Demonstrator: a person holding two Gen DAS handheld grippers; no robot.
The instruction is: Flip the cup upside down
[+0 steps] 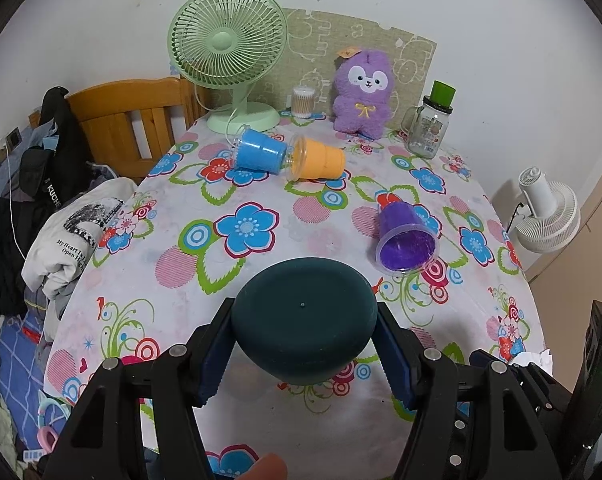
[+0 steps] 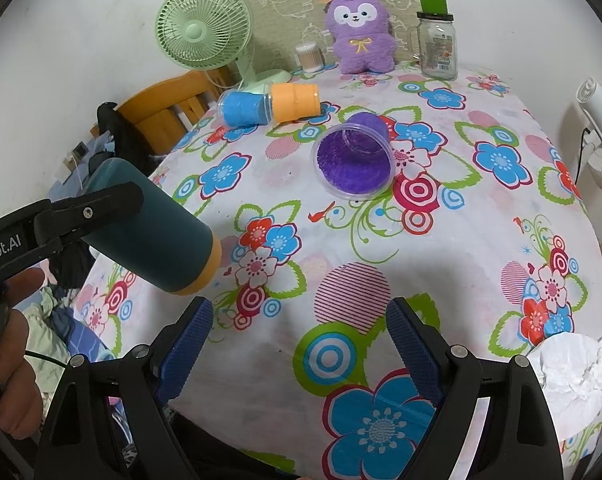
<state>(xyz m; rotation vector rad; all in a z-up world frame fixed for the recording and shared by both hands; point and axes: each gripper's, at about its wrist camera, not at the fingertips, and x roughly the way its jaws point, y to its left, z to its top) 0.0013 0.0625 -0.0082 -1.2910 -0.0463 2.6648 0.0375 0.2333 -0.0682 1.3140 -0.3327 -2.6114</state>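
Your left gripper (image 1: pixel 305 356) is clamped on the dark teal cup (image 1: pixel 304 320), its blue pads pressing the cup's sides. In the left wrist view you see mostly the cup's flat base facing the camera. The right wrist view shows the same cup (image 2: pixel 153 232) held off the table (image 2: pixel 341 240) near its left edge, tilted, with its orange rim band pointing down toward the floral tablecloth and its base raised up to the left. Whether the rim touches the cloth, you cannot tell.

Your right gripper (image 2: pixel 301 356) hangs over the near edge of the table with its jaws spread wide and nothing between them.

A purple cup (image 2: pixel 355 160) lies on its side near the middle of the table, mouth toward you. Toward the far left corner, a blue cup (image 2: pixel 245 108) and an orange cup (image 2: pixel 295 102) lie on their sides, touching each other. Along the far edge stand a green fan (image 1: pixel 229 56), a purple plush toy (image 1: pixel 363 92) and a glass jar (image 1: pixel 429 128).
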